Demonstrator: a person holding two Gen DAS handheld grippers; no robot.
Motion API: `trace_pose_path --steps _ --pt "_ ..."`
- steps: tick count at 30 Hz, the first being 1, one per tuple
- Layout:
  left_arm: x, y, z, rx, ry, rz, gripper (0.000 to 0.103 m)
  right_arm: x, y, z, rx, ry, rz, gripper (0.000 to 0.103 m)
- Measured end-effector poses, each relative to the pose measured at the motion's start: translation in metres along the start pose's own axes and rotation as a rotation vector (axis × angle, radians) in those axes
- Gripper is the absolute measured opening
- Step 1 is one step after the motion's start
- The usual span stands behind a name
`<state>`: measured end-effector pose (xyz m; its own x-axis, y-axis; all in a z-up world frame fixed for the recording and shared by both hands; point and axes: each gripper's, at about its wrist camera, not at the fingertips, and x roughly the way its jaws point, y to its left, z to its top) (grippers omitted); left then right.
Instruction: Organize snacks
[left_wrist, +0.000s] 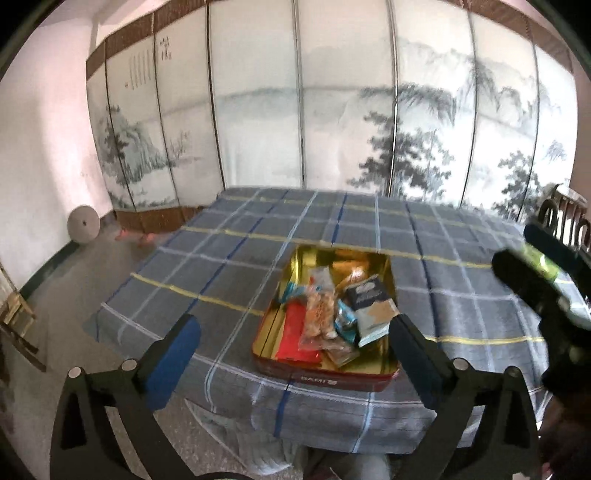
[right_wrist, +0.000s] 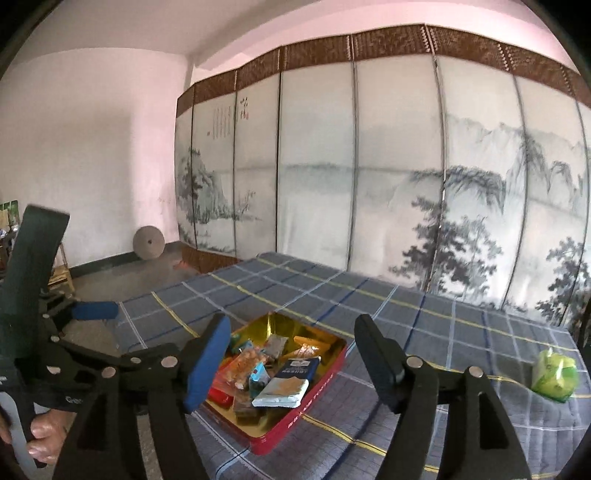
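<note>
Jaws: both grippers, left (left_wrist: 295, 332) and right (right_wrist: 291, 354), gape empty. Tin (right_wrist: 317, 402) filled; next we fetch the green packet (right_wrist: 554, 374), far right on the table (right_wrist: 443, 332).

One red tin (right_wrist: 295, 424) sat on one desk (right_wrist: 461, 332) under a checked cloth. Inside the tin lay roughly eight snack packets (left_wrist: 321, 314), overlapping too much for an exact count. One green packet (right_wrist: 554, 374) lay apart. Two hand-held grippers were in view, the left hand-held gripper (left_wrist: 295, 339) and the right hand-held gripper (right_wrist: 291, 354).
</note>
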<state>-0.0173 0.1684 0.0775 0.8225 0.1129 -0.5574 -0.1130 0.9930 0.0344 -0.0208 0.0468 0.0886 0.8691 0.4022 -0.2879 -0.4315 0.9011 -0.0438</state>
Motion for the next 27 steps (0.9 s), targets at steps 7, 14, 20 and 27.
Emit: trace_pose_path --steps 7,14,20,27 --pt "-0.048 0.004 0.011 -0.063 -0.099 -0.027 0.103 -0.045 -0.004 0.005 0.024 -0.077 -0.019 0.076" --pt "-0.064 -0.001 0.008 -0.07 -0.088 -0.037 0.103 -0.08 0.0 0.007 0.013 -0.134 -0.039 0.079" --pt "-0.07 -0.01 -0.004 -0.051 -0.076 0.004 0.103 -0.096 0.001 0.005 0.019 -0.148 -0.051 0.08" --pt "-0.071 -0.015 -0.008 -0.052 -0.057 -0.004 0.103 -0.106 0.0 0.0 0.018 -0.141 -0.065 0.081"
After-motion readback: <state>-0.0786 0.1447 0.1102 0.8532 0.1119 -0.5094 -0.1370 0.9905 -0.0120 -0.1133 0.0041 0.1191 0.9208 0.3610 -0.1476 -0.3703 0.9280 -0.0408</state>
